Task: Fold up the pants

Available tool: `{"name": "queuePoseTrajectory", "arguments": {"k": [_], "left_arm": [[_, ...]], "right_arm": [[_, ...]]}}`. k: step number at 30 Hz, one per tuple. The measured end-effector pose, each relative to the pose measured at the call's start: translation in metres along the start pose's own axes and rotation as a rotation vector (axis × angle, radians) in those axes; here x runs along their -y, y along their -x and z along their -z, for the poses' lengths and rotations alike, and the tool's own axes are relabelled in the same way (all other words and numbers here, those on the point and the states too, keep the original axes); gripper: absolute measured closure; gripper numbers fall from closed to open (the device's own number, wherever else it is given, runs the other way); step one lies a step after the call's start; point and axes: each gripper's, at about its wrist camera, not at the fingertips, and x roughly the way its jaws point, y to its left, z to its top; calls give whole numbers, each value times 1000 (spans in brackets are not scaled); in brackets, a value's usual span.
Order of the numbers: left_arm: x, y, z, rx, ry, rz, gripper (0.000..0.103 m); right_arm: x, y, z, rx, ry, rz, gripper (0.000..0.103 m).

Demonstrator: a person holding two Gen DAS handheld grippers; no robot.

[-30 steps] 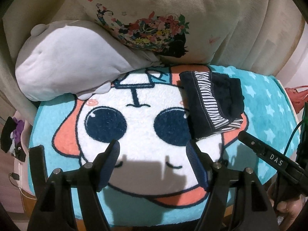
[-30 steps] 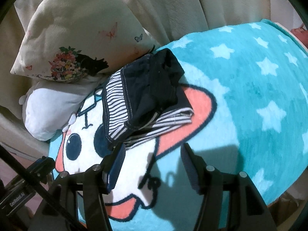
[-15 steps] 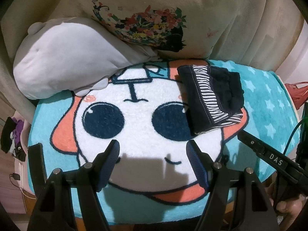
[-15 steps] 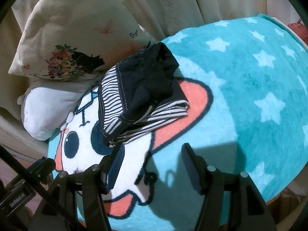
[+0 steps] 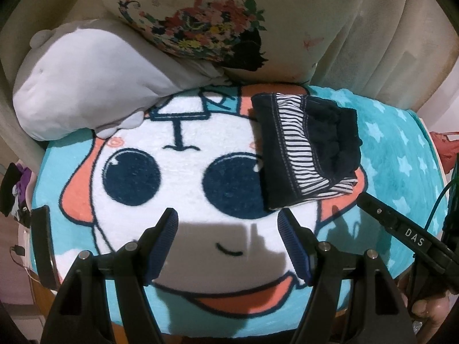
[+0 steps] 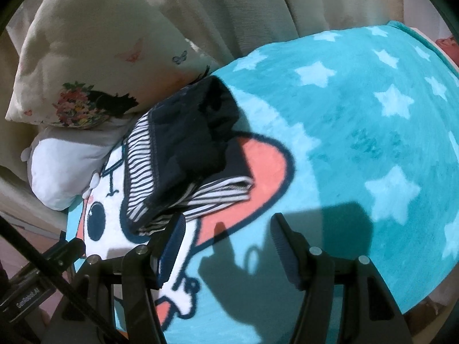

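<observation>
pants [image 5: 308, 152]: folded to a small bundle, lying flat on the blanket [image 5: 401, 149] by the pillow [image 5: 258, 8]; likely finished. left claw [image 5: 228, 223] and right claw [image 6: 228, 229]: you hold both apart, empty, short of the bundle.

— How does the left tool [image 5: 226, 223] stand?
— Tilted steeply downward, its two blue-padded fingers [image 5: 165, 235] spread wide, nothing between them.
— And the right tool [image 6: 226, 230]?
— Also angled down, fingers apart and holding nothing. In the left view, a bit of the person's hand [image 5: 430, 309] shows at the lower right.
</observation>
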Motion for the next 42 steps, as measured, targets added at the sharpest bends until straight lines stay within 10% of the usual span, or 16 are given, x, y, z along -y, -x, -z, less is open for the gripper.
{"name": "queuePoseTrajectory", "arguments": {"k": [10, 17, 26, 29, 42], "left_arm": [[28, -24, -10, -40, 61, 60, 32], [18, -59, -47, 7, 167, 244, 26], [23, -118, -63, -124, 218, 357, 27], [28, -123, -61, -151, 234, 396, 63], [6, -71, -55, -67, 245, 328, 70]], "right_arm": [[42, -2, -27, -18, 2, -14, 36], [43, -21, -71, -30, 49, -194, 31], [22, -82, -98, -141, 35, -326, 26], [13, -90, -101, -174, 30, -383, 61], [-52, -69, -88, -170, 126, -469, 65]]}}
